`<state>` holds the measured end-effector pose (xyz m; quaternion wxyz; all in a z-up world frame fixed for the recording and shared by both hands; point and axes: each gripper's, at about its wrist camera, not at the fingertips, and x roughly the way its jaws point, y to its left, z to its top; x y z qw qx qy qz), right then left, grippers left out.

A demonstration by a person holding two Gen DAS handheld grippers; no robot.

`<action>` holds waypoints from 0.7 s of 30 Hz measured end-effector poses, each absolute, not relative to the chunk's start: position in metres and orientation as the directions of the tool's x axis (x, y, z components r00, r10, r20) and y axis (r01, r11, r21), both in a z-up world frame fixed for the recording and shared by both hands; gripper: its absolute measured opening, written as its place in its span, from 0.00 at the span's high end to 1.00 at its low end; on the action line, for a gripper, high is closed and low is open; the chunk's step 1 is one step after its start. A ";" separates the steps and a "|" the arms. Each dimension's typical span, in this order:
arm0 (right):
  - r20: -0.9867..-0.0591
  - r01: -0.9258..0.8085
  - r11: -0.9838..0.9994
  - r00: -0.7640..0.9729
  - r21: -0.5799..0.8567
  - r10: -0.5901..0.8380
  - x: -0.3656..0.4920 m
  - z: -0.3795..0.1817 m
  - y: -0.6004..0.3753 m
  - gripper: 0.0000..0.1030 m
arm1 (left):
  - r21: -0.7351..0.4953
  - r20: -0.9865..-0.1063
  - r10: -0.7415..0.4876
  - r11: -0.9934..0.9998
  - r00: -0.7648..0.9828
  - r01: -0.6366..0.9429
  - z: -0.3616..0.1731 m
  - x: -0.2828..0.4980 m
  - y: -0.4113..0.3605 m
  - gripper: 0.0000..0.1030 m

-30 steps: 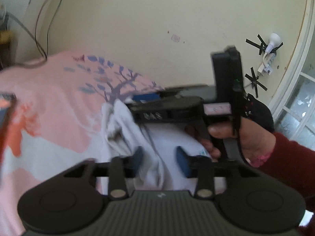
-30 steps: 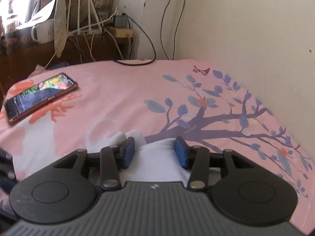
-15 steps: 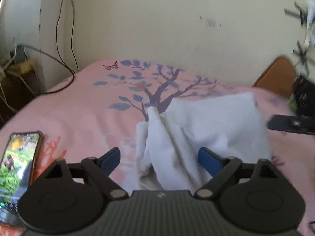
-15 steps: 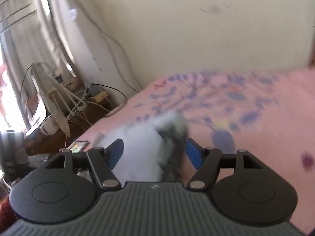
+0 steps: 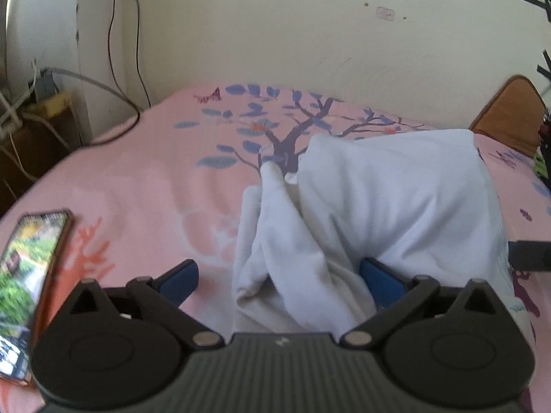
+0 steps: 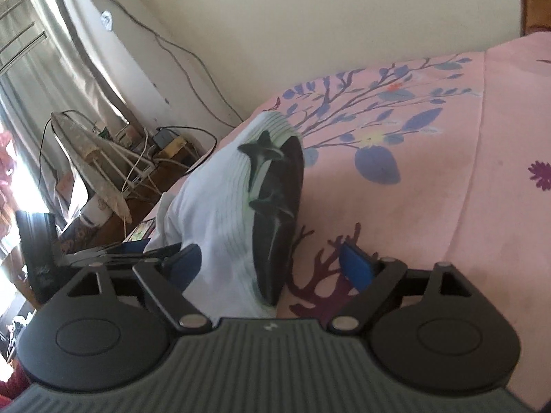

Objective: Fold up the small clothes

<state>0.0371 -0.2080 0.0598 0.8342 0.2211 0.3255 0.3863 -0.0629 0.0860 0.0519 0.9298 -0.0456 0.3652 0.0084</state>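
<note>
The left gripper (image 5: 278, 277) has its blue pads wide apart; its jaws have just been opening, and the soft white cloth garment (image 5: 372, 227) sits bunched up between them, with nothing squeezing it. The right pad seems to touch the cloth, but it is not pinching. The right gripper (image 6: 277, 265) is the same: its jaws have just been opening, the blue pads stand apart, and an end of the garment (image 6: 227, 213) with a dark patch on it lies loose between them. I think both hands have let go so the cloth can settle on the bed before a new grab for the next fold. The garment lies in a lump near the middle of the pink bedsheet with a blue tree print (image 5: 144, 179), close to both grippers. To the near left lies a flat phone with a bright screen (image 5: 27, 268), well apart from the cloth. The near part of the garment is hidden behind the gripper bodies, and I cannot tell what kind of clothing it is.
</note>
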 end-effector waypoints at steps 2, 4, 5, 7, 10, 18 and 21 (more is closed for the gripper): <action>-0.367 -0.502 0.598 0.487 0.625 0.792 0.038 0.059 -0.208 0.11 | -0.099 -0.681 -0.032 0.994 0.732 -0.049 0.051 -0.064 0.089 0.00; -0.358 -0.497 0.589 0.485 0.638 0.798 0.039 0.057 -0.210 0.11 | -0.095 -0.678 -0.031 0.994 0.734 -0.046 0.050 -0.065 0.089 0.00; -0.351 -0.492 0.580 0.483 0.649 0.802 0.040 0.055 -0.214 0.11 | -0.090 -0.677 -0.029 0.995 0.736 -0.044 0.049 -0.065 0.088 0.00; -0.339 -0.483 0.566 0.479 0.669 0.810 0.041 0.051 -0.221 0.11 | -0.087 -0.675 -0.028 0.995 0.737 -0.042 0.048 -0.065 0.087 0.00; -0.332 -0.479 0.557 0.477 0.678 0.814 0.042 0.050 -0.223 0.11 | -0.087 -0.674 -0.028 0.995 0.738 -0.042 0.048 -0.063 0.087 0.00; -0.334 -0.483 0.561 0.479 0.672 0.812 0.040 0.050 -0.221 0.11 | -0.088 -0.670 -0.029 0.995 0.741 -0.040 0.048 -0.065 0.086 0.00; -0.333 -0.483 0.561 0.480 0.672 0.812 0.040 0.050 -0.221 0.10 | -0.088 -0.670 -0.028 0.995 0.742 -0.042 0.048 -0.065 0.086 0.00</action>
